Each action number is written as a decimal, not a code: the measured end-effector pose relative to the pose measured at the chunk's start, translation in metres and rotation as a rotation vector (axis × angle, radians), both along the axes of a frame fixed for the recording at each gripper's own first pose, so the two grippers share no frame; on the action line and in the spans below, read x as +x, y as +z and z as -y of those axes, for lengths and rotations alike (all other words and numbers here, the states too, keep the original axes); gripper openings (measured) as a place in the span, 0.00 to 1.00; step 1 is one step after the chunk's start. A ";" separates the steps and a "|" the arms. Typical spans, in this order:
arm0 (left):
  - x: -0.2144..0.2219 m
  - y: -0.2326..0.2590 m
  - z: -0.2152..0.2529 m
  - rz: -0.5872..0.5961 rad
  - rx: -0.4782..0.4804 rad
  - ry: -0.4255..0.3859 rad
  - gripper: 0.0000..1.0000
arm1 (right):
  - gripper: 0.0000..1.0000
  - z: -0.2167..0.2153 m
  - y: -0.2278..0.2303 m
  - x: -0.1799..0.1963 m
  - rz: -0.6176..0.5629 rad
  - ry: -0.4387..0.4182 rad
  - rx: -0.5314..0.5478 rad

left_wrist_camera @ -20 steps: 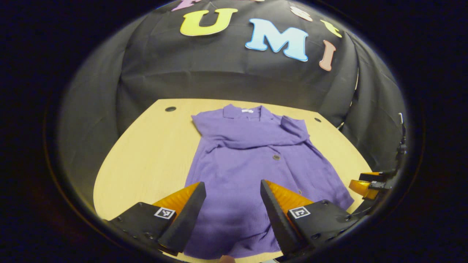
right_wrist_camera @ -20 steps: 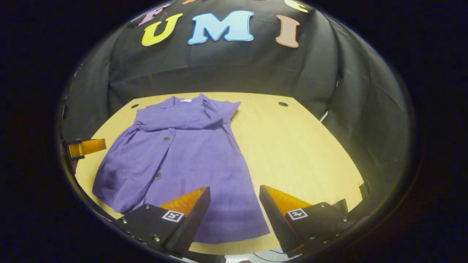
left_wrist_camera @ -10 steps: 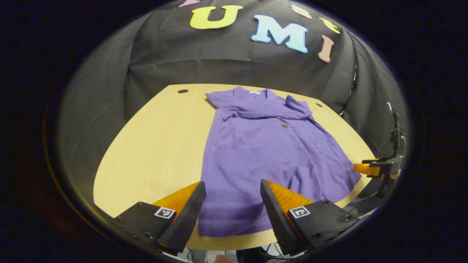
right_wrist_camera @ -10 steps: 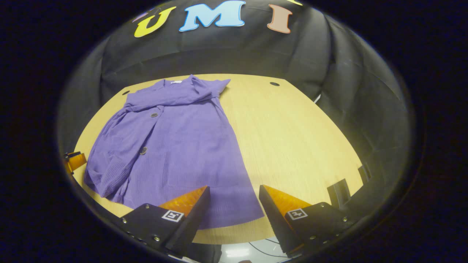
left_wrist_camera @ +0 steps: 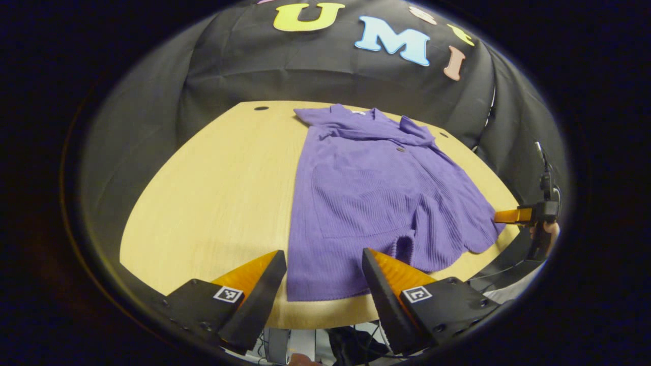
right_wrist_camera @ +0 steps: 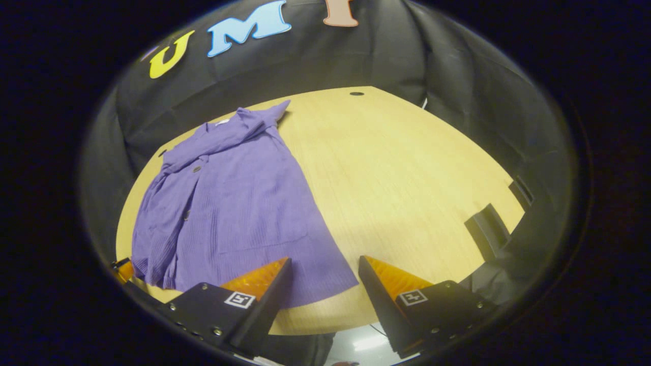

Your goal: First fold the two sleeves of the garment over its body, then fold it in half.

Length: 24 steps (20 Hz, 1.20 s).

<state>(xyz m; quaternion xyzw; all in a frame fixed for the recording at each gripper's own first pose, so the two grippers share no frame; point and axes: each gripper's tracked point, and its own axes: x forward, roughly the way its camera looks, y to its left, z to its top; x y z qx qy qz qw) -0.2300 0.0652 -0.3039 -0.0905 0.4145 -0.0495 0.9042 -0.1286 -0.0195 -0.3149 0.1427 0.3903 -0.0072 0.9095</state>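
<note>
A purple button-front garment (left_wrist_camera: 376, 193) lies flat on the wooden table (left_wrist_camera: 213, 193), collar at the far side, both sleeves laid across its chest. My left gripper (left_wrist_camera: 323, 259) hangs open over the near hem, holding nothing. At the hem's right corner, a finger of the right gripper (left_wrist_camera: 513, 216) shows, with a hand (left_wrist_camera: 546, 231) behind it. In the right gripper view the garment (right_wrist_camera: 234, 203) lies to the left, its near edge rumpled. My right gripper (right_wrist_camera: 324, 262) is open above the hem's right corner, empty.
The table's (right_wrist_camera: 396, 168) right half is bare wood. Small round holes (left_wrist_camera: 261, 108) (right_wrist_camera: 356, 93) sit near its far corners. A dark bracket (right_wrist_camera: 488, 231) juts at the table's right edge. Black cloth walls close in behind. Cables lie below the near edge.
Both grippers have drawn back toward the table's near edge, from over the garment's lower body to its hem. The right view has swung rightward. The garment lies as before.
</note>
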 end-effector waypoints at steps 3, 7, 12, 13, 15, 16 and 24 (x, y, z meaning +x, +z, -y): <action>0.000 0.000 0.010 0.002 0.009 -0.013 0.98 | 0.87 -0.007 -0.001 -0.003 0.006 0.020 0.016; 0.003 -0.001 0.023 0.001 -0.008 -0.011 0.94 | 0.94 -0.021 -0.004 -0.009 0.001 0.075 -0.040; 0.002 -0.003 0.035 0.006 0.009 -0.046 0.93 | 0.98 -0.028 -0.006 -0.011 -0.019 0.103 -0.092; 0.005 -0.005 0.036 0.006 0.013 -0.051 0.89 | 0.97 -0.027 -0.006 -0.011 -0.023 0.093 -0.086; 0.004 -0.005 0.037 0.006 0.012 -0.055 0.73 | 0.87 -0.029 -0.005 -0.008 -0.028 0.094 -0.076; 0.005 -0.005 0.037 0.009 0.017 -0.061 0.65 | 0.72 -0.028 -0.006 -0.008 -0.028 0.081 -0.067; 0.007 -0.006 0.042 -0.008 0.029 -0.062 0.17 | 0.28 -0.033 -0.004 0.000 -0.031 0.057 -0.021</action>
